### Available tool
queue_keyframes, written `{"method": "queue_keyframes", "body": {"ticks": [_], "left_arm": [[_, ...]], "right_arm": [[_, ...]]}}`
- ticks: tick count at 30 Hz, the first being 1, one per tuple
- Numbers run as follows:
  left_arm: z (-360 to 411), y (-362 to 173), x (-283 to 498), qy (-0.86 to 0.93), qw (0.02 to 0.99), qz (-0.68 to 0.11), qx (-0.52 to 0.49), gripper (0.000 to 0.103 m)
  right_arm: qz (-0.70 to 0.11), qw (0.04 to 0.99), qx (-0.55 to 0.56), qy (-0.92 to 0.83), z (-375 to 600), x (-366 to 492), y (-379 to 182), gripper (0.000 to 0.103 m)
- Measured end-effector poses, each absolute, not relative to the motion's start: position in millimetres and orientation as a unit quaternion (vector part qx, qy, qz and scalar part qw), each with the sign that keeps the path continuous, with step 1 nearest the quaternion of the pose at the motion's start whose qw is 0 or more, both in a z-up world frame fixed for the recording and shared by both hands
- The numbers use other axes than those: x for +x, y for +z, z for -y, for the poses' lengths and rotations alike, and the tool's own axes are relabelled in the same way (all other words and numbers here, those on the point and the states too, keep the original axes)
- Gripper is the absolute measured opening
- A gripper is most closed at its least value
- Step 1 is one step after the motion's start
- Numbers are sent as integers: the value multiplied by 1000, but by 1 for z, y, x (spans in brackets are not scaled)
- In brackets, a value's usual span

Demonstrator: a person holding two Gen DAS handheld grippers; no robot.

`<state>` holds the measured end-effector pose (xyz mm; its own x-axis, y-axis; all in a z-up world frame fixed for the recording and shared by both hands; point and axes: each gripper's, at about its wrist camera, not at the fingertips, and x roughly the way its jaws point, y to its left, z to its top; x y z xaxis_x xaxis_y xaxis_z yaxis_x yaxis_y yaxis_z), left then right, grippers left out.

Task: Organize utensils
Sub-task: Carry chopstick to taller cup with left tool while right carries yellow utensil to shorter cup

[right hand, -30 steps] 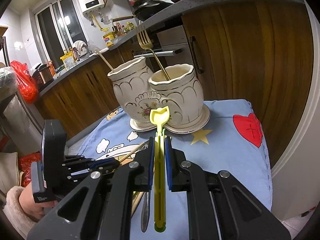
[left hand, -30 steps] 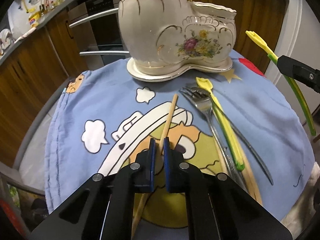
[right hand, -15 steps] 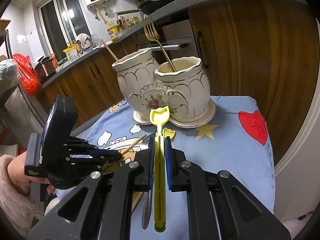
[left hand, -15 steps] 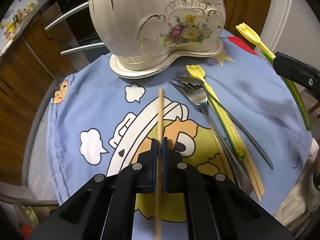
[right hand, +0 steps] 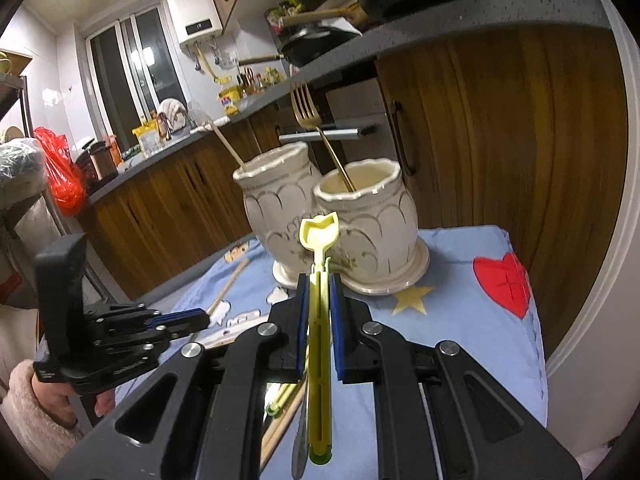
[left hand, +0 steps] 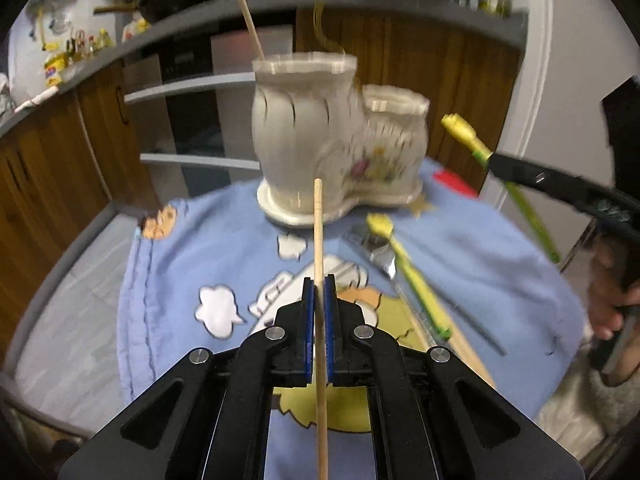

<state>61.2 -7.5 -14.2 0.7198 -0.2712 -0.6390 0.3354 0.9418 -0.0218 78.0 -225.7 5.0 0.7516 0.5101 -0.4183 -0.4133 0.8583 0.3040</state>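
Note:
My left gripper (left hand: 319, 282) is shut on a wooden chopstick (left hand: 318, 236), lifted off the cloth and pointing at the cream ceramic double holder (left hand: 320, 152). In the right wrist view that left gripper (right hand: 200, 316) hangs at the left with the chopstick (right hand: 228, 286) sticking out. My right gripper (right hand: 319, 280) is shut on a yellow-green plastic utensil (right hand: 320, 236), held in the air before the holder (right hand: 360, 224). The taller pot holds a chopstick (right hand: 226, 144), the shorter one a gold fork (right hand: 308, 112). On the cloth lie another yellow utensil (left hand: 404, 264), a steel fork (left hand: 376, 248) and a chopstick (left hand: 464, 346).
The holder stands at the back of a small table under a blue cartoon cloth (left hand: 200, 248). Wooden cabinets (right hand: 500, 132) and a grey counter (right hand: 480, 20) with pans rise just behind it. A white wall edge (right hand: 592, 280) is at the right. A hand (right hand: 48, 400) in a fluffy sleeve holds the left gripper.
My left gripper closed on the chopstick and lifted it off the cloth, tilting up toward the holder. My right gripper kept its hold on the yellow utensil and barely shifted.

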Motion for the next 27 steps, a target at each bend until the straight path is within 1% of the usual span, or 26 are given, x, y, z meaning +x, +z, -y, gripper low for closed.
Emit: {"method": "queue_keyframes", "body": {"ticks": [5, 8, 16, 23, 27], "left_arm": [[-1, 10, 61, -178, 945, -276, 12, 5], [-1, 26, 64, -182, 953, -242, 8, 5], [12, 65, 99, -186, 966, -179, -10, 5], [21, 107, 149, -163, 978, -119, -50, 5], [34, 118, 170, -143, 985, -77, -54, 5]], "right_arm": [[-225, 933, 124, 251, 231, 89, 23, 10], [-201, 942, 117, 244, 229, 99, 40, 10], [-141, 952, 131, 237, 230, 140, 77, 10], [-114, 948, 153, 257, 231, 181, 79, 10], [-120, 936, 184, 276, 234, 200, 69, 10]]}}
